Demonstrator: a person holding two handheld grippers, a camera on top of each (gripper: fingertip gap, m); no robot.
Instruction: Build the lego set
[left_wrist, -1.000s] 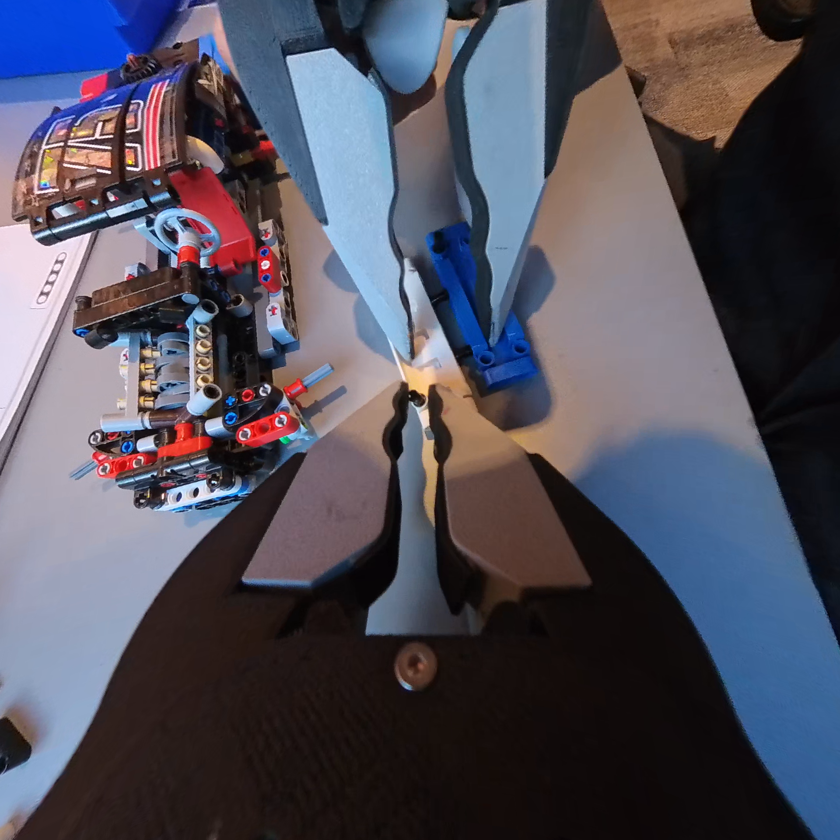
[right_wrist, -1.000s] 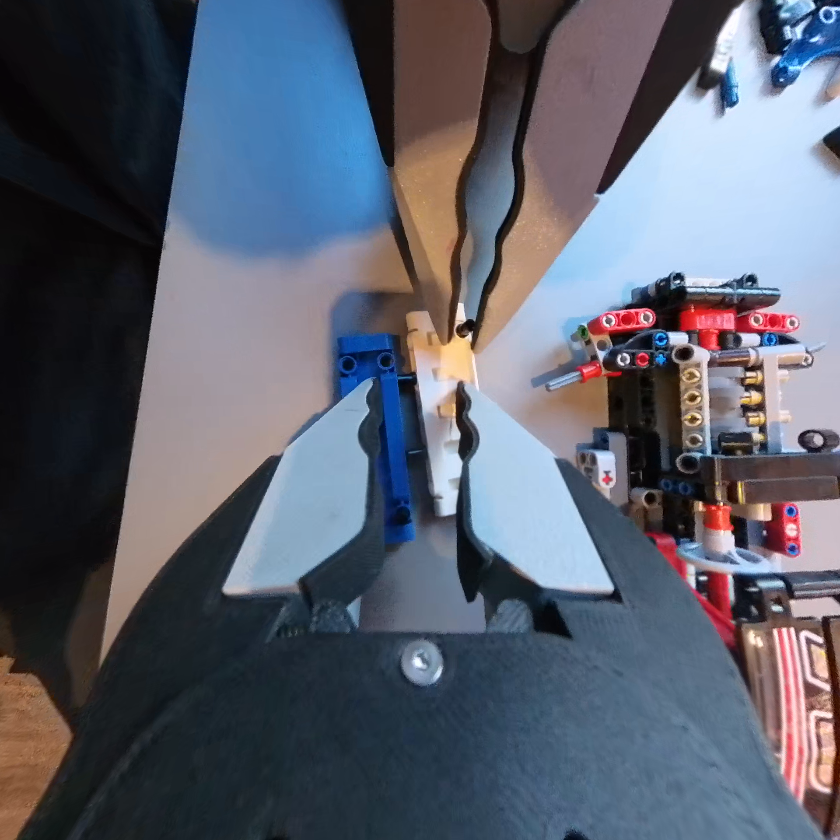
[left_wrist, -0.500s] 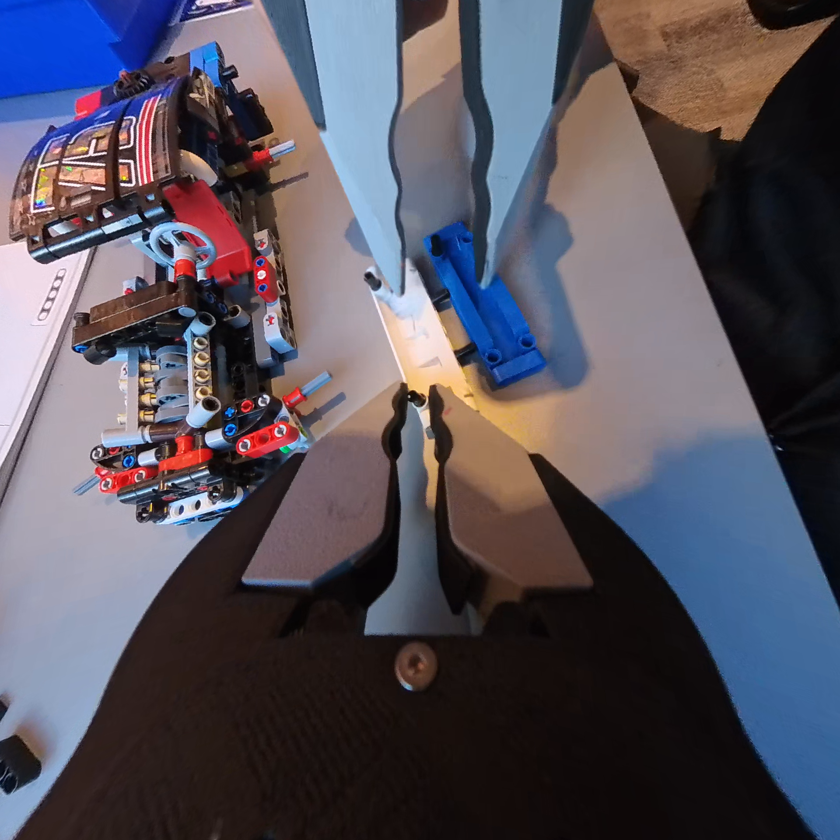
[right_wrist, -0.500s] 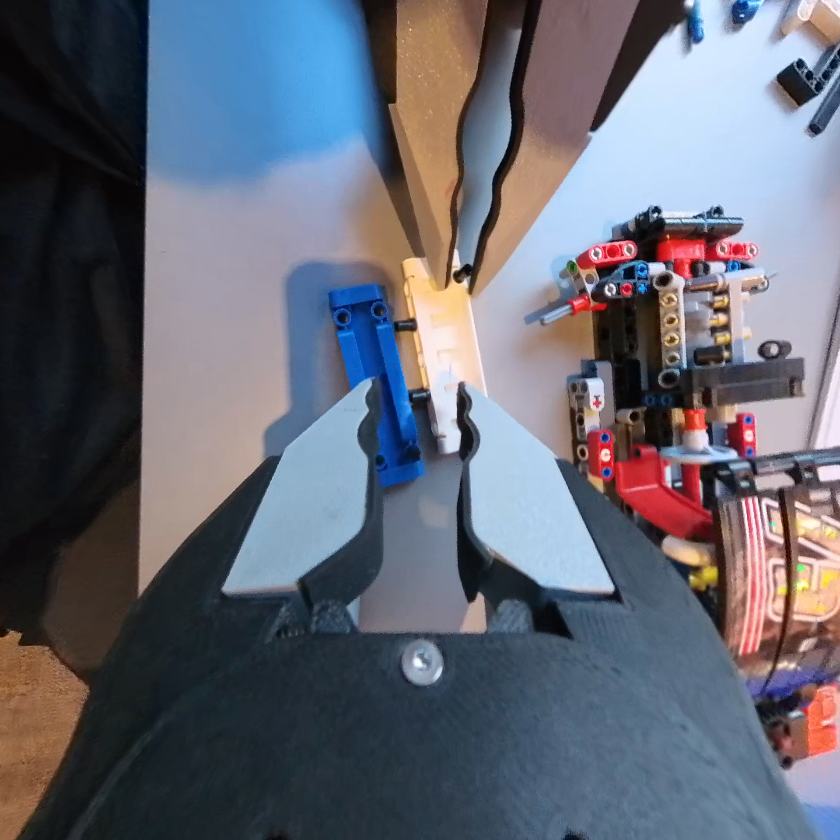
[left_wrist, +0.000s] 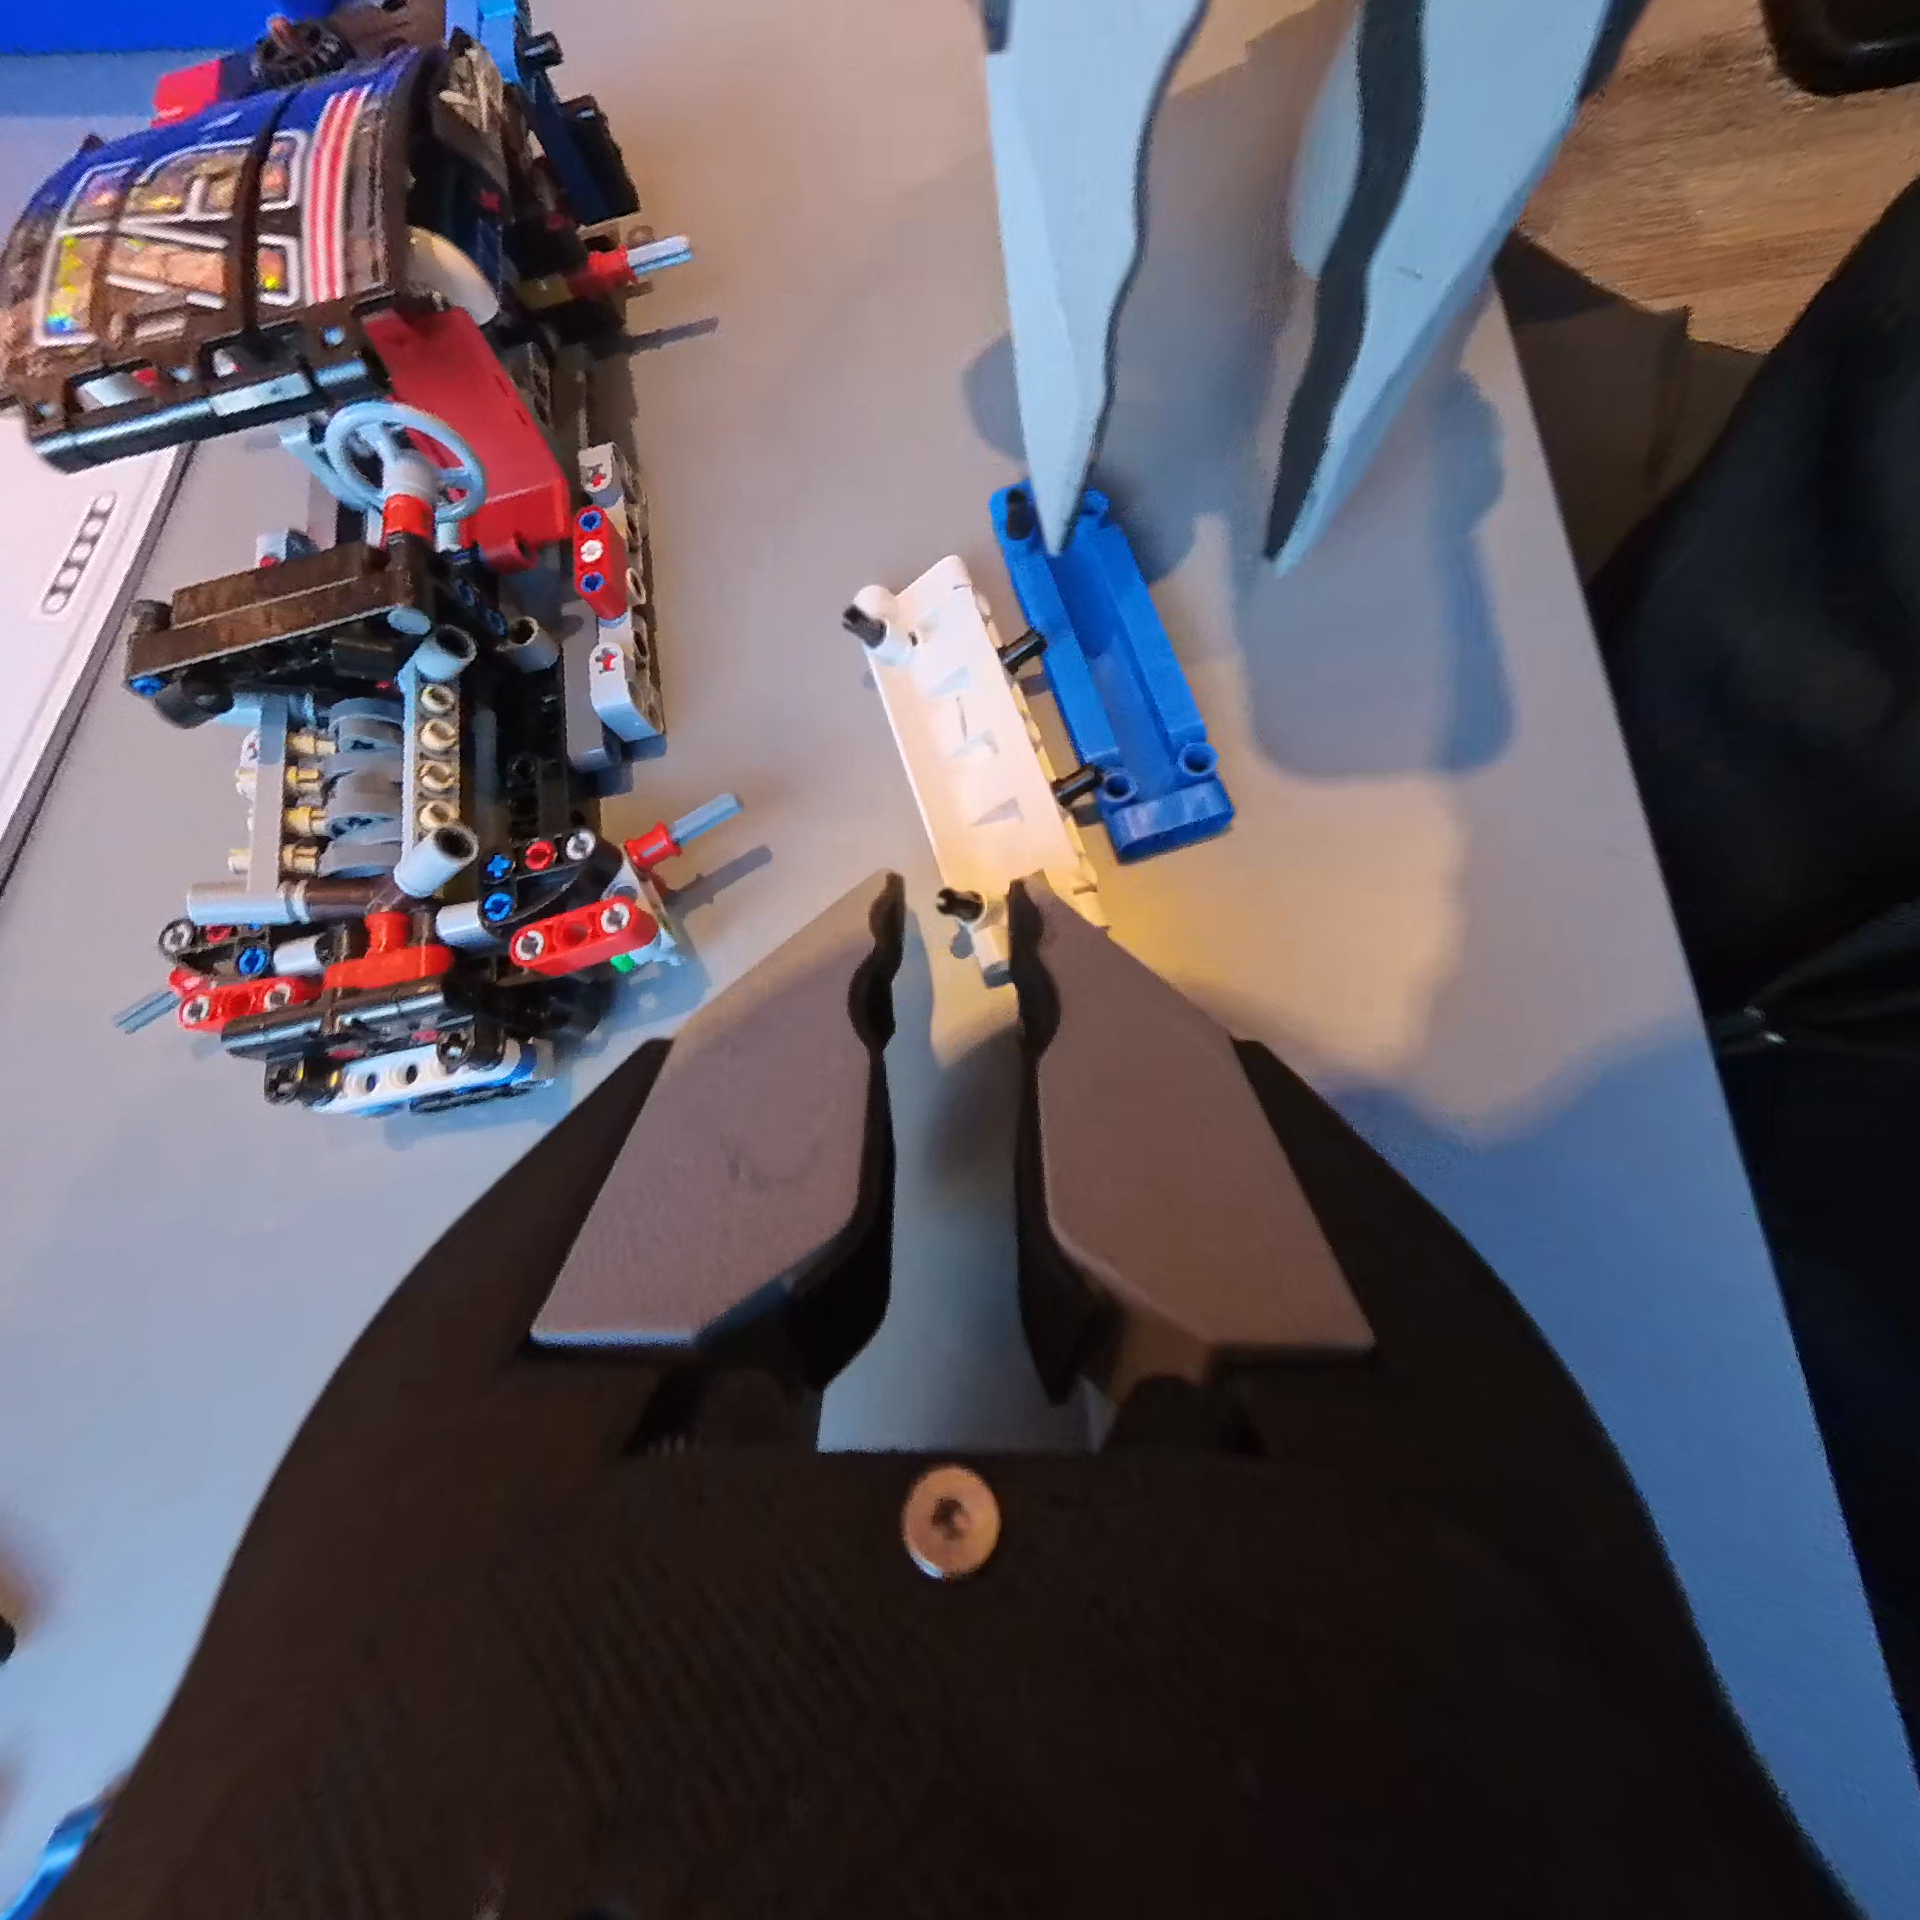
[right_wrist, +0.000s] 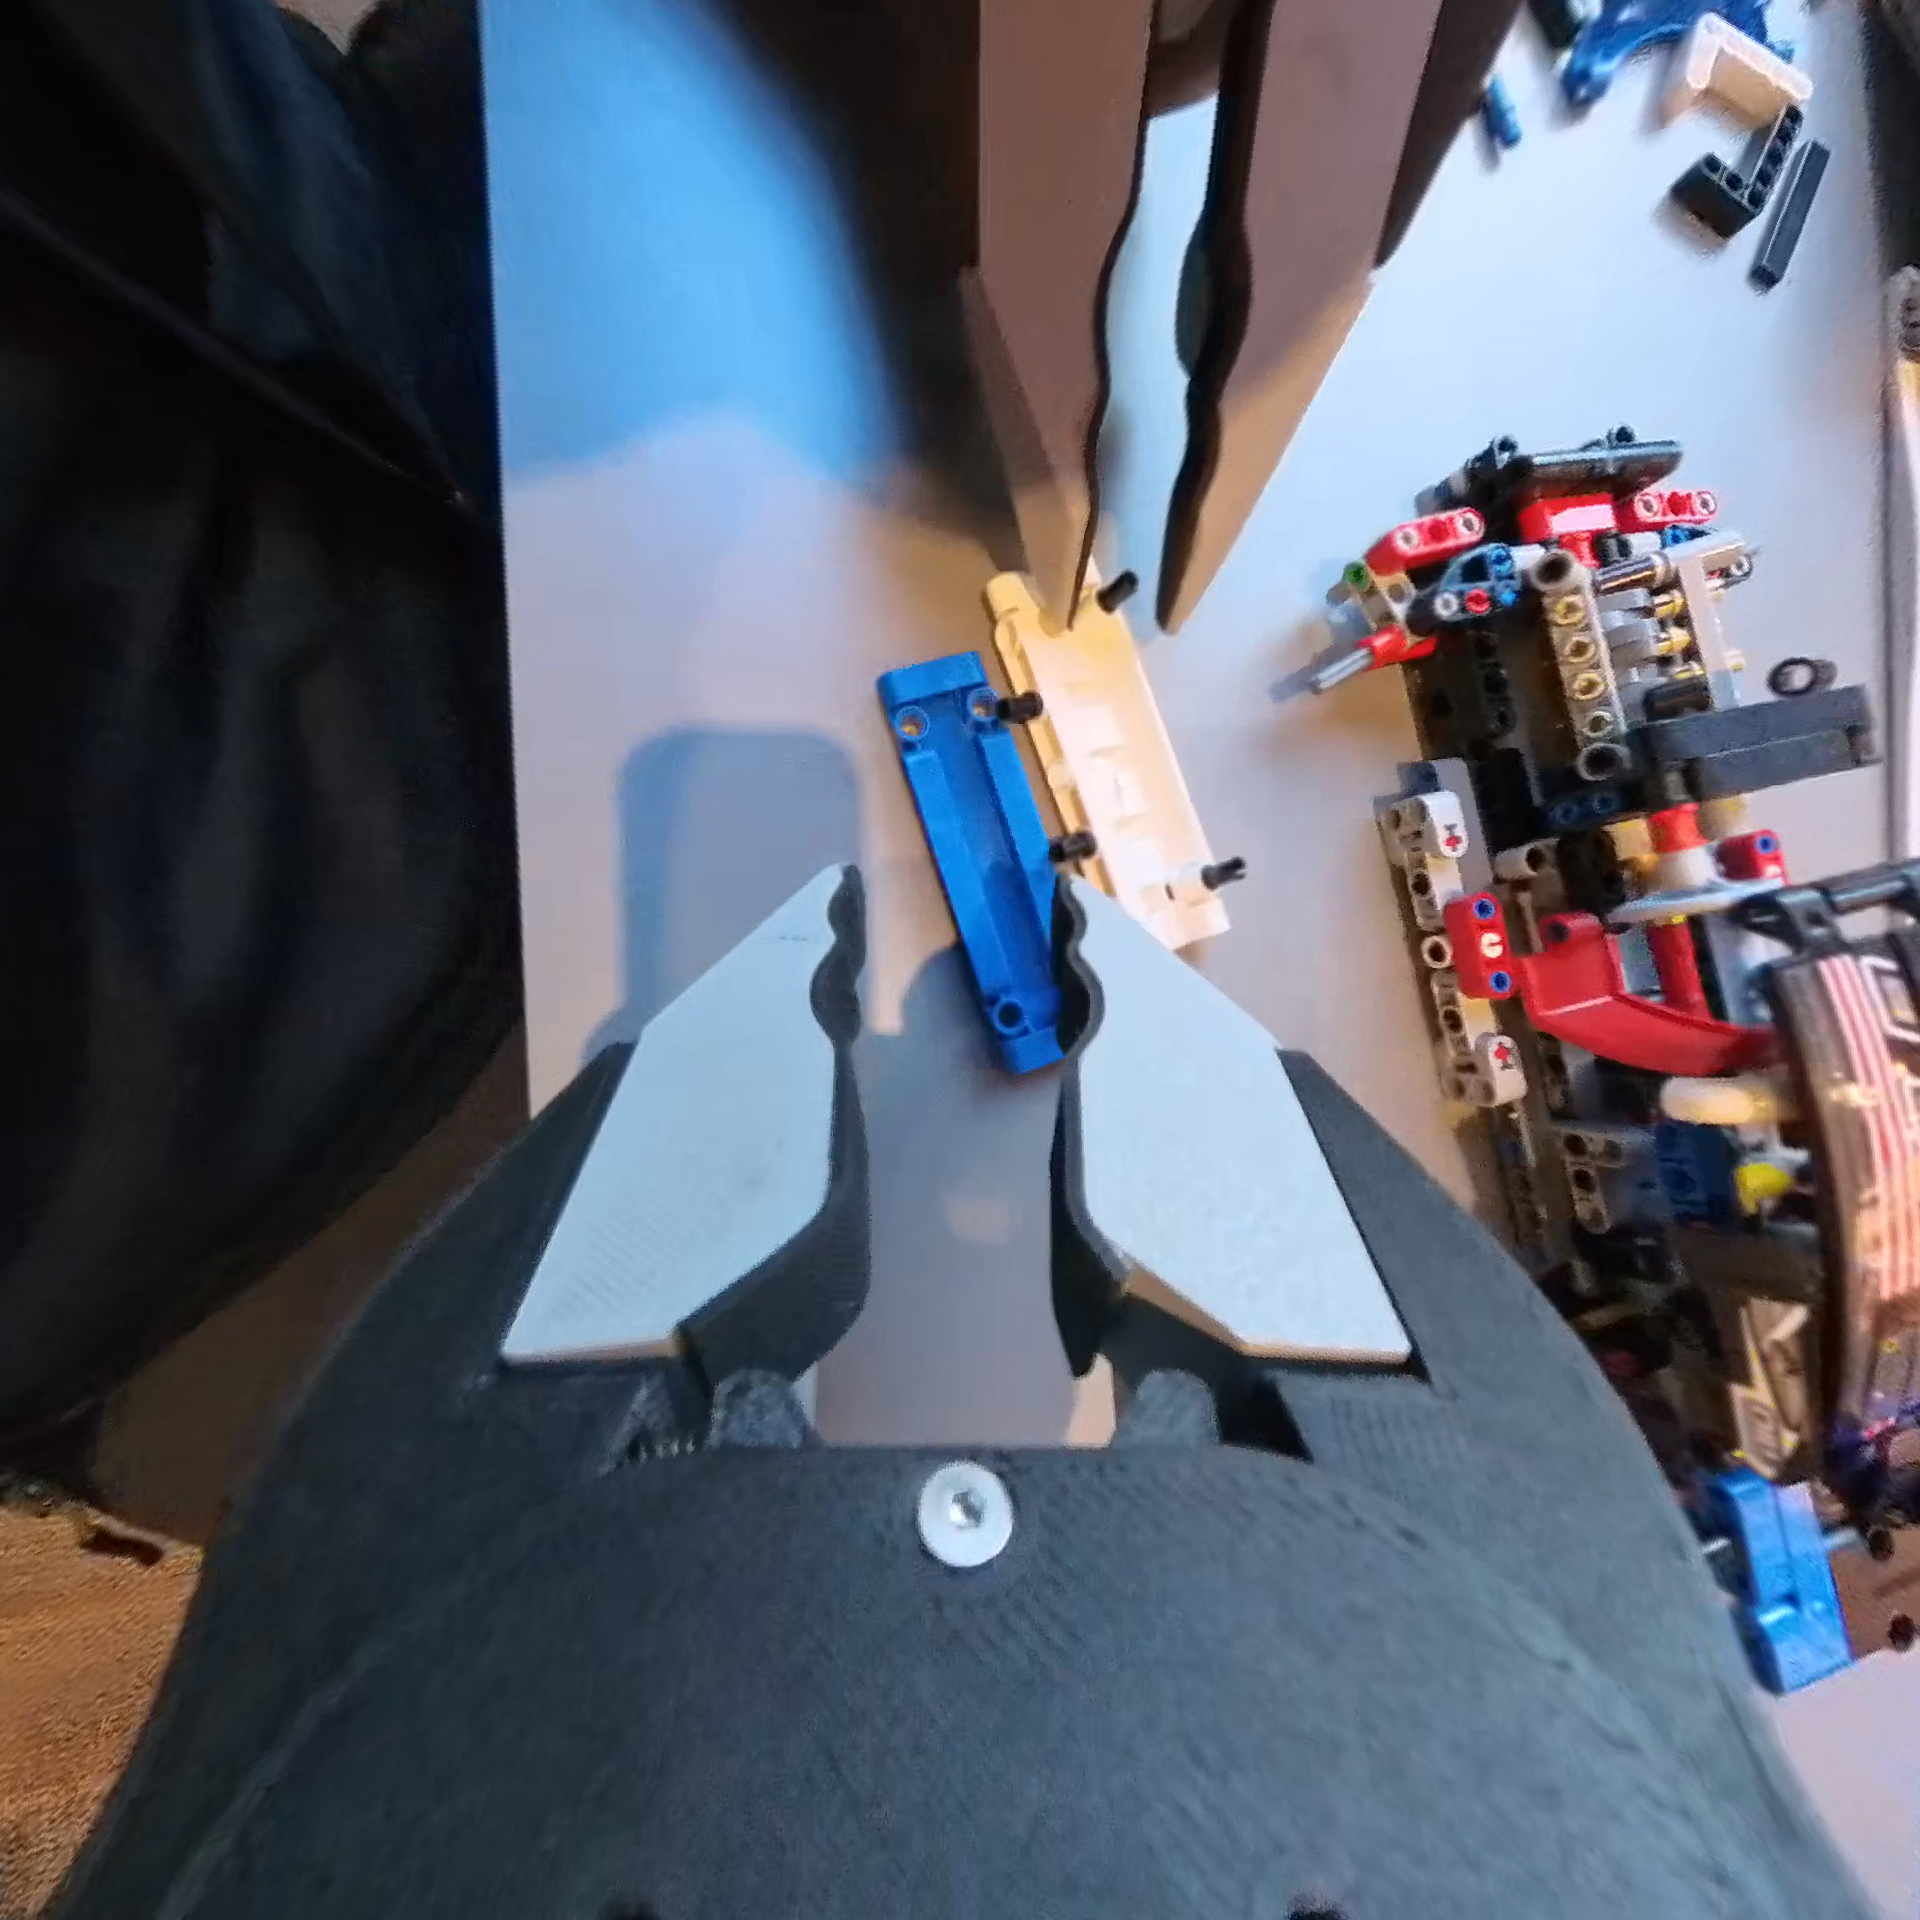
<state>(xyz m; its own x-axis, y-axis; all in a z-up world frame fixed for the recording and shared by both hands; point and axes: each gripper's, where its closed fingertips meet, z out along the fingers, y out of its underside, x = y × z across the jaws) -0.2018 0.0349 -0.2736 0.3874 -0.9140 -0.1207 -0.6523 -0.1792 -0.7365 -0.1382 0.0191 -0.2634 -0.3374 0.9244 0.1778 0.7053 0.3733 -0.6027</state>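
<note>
The white panel (left_wrist: 977, 748) and blue panel (left_wrist: 1112, 675), joined by black pins, lie flat on the tabletop (left_wrist: 1403, 935) beside the half-built car (left_wrist: 395, 665). Left gripper (left_wrist: 951, 904) and right gripper (right_wrist: 956, 935) hover parted, empty. Likely next: regrasp the subassembly to attach it.

One blue panel (left_wrist: 1117, 665), one white panel (left_wrist: 971, 738), one partly built car (left_wrist: 384, 644), two grippers.

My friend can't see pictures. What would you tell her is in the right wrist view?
A blue Lego panel and a white panel lie side by side on a grey table, joined by short black pins. The right gripper is open near the blue one, the left gripper points at the white one, and a half-built Lego car sits beside them.
</note>
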